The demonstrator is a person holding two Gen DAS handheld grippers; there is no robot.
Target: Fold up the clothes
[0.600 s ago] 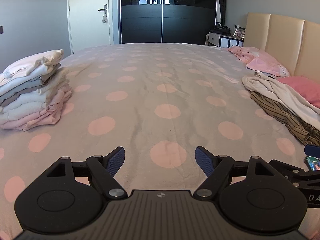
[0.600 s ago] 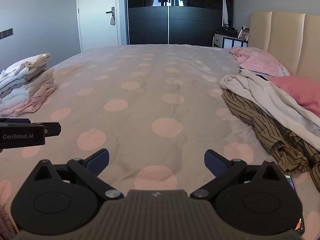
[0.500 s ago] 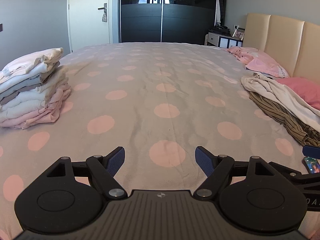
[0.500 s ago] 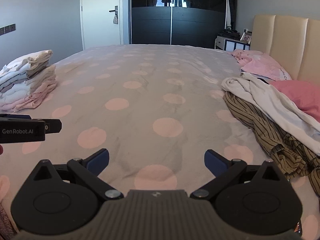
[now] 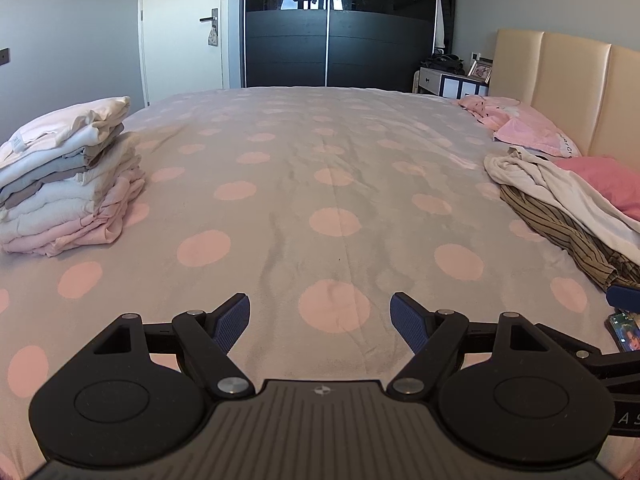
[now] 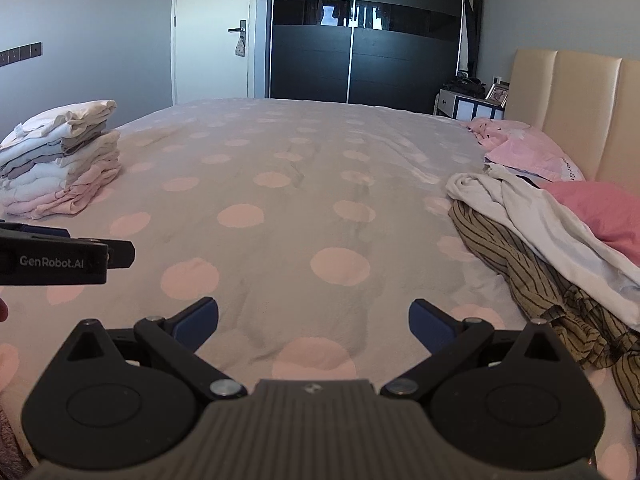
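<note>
I am looking across a bed (image 5: 304, 184) whose grey cover with pink dots is lying mostly smooth. A cream padded headboard (image 5: 568, 80) is standing along its right side, with pink pillows (image 5: 532, 136) resting against it. Beyond the bed, a black sliding wardrobe (image 5: 340, 24) is filling the far wall, a white door (image 5: 184, 28) is standing shut to its left, and a small nightstand (image 5: 452, 80) is sitting in the right corner. A phone (image 5: 624, 330) is lying face up near the bed's right edge.
</note>
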